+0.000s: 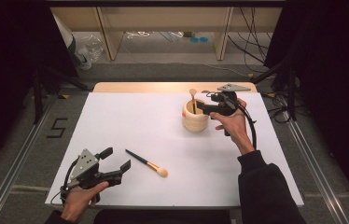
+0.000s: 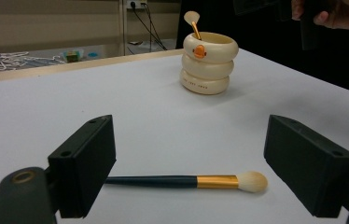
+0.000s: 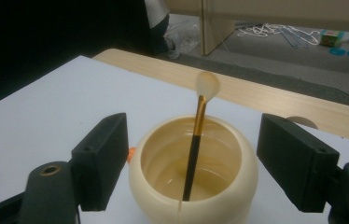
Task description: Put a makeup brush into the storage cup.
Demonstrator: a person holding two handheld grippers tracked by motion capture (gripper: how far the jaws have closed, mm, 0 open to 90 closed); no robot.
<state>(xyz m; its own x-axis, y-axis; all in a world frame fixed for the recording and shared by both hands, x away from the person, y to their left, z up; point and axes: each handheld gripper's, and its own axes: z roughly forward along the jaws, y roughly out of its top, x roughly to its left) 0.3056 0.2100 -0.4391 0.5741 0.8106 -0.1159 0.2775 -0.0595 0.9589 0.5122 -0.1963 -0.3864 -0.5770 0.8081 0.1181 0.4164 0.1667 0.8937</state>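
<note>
The left tool (image 1: 118, 159) rests low at the near left, held in the left hand (image 1: 83, 195), jaws spread wide. The right tool (image 1: 201, 106) hangs farther out in the right hand (image 1: 232, 122), jaws apart, nothing gripped.

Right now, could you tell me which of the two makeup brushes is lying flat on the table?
The brush near the left gripper lies flat on the white table; the other brush stands head-up inside the cream holder.

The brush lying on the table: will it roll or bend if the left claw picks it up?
The brush looks stiff with a thin, round handle, so a push would probably roll it. Its soft tip would likely squash; gripping the handle seems safer. It is probably light.
</note>
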